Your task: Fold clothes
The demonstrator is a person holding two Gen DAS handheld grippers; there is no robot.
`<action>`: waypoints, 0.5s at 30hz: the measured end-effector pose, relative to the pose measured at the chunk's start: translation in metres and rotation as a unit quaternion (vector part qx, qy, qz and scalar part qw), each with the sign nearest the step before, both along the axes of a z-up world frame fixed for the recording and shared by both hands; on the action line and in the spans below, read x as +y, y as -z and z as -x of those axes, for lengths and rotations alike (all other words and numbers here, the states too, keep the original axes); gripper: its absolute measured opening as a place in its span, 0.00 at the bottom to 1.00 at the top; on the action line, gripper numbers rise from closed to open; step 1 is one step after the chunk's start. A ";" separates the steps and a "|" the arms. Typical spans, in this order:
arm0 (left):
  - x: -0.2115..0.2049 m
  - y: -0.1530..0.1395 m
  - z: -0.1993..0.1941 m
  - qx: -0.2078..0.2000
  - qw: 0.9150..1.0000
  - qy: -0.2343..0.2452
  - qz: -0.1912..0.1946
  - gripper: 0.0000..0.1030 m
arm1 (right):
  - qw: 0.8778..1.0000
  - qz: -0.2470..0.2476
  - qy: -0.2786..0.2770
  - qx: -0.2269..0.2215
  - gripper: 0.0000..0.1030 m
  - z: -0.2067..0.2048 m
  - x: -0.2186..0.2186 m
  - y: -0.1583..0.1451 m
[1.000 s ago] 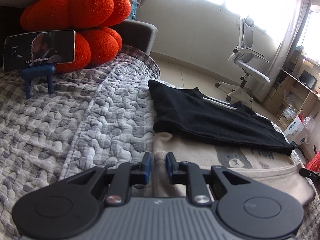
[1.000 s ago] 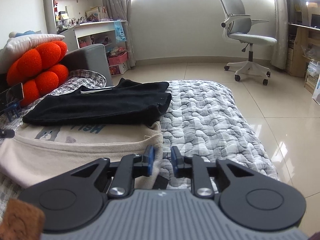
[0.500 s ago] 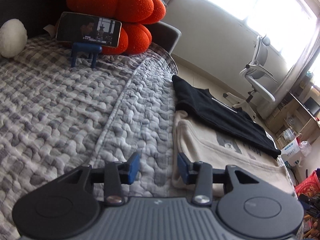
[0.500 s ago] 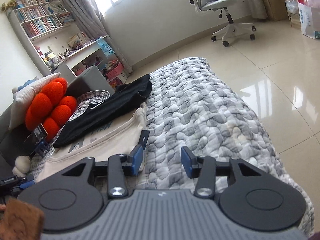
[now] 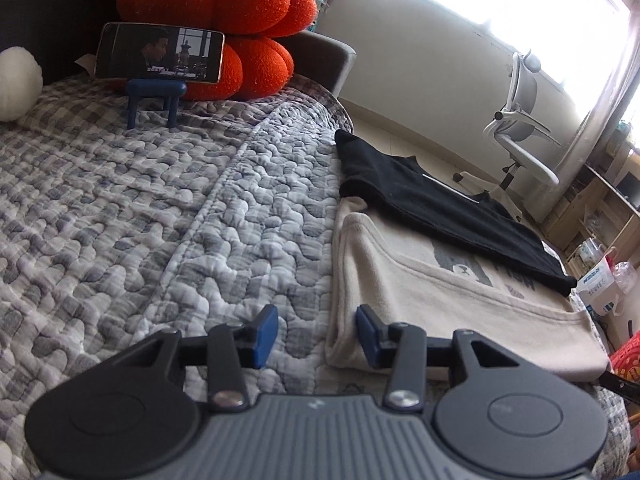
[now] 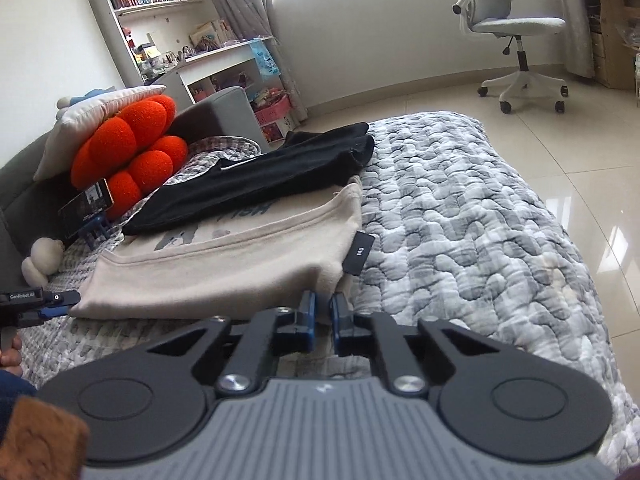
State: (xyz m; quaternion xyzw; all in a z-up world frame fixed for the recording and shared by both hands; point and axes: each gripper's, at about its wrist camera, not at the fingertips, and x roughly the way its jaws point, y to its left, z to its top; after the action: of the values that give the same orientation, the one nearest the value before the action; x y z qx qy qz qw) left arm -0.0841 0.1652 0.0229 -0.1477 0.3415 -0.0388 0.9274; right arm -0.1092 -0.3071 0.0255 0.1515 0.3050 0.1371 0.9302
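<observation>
A beige garment (image 5: 420,300) with a grey bear print lies folded on the quilted bed. Across its far part rests a folded black garment (image 5: 432,208). My left gripper (image 5: 316,334) stands at the beige garment's near left corner. Its jaws are closing, the corner lies between them, and the pads do not press on it. In the right wrist view the beige garment (image 6: 240,256) and the black garment (image 6: 260,180) lie ahead. My right gripper (image 6: 323,314) is closing, nearly shut, on the beige garment's near right corner. The left gripper (image 6: 56,304) shows at that view's left edge.
A grey quilted blanket (image 5: 140,220) covers the bed. At its head stand an orange pumpkin cushion (image 5: 216,0), a phone on a blue stand (image 5: 160,56) and a white plush toy (image 5: 16,80). A white office chair (image 6: 516,28) stands on the tiled floor (image 6: 580,140). Shelves line the wall.
Both grippers drew back to the beige garment's near corners. The left jaws stand wider than a second ago. The right jaws opened wide, then closed on the corner.
</observation>
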 end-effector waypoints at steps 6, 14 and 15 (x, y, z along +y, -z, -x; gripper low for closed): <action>-0.008 -0.001 -0.001 -0.002 1.000 0.005 -0.023 0.17 | 0.999 0.051 -0.012 -0.008 0.07 0.008 0.000 -0.011; -0.005 0.001 -0.002 0.003 1.000 -0.002 -0.014 0.16 | 0.995 0.097 -0.019 0.004 0.06 0.006 0.007 0.001; -0.005 0.000 -0.002 0.004 1.000 -0.001 -0.016 0.16 | 0.995 0.093 -0.017 0.005 0.05 0.007 0.005 -0.001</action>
State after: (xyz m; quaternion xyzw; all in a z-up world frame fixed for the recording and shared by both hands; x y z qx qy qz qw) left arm -0.0819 0.1605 0.0231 -0.1332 0.3453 -0.0313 0.9285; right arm -0.1161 -0.3020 0.0266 0.0596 0.3233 0.1234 0.9363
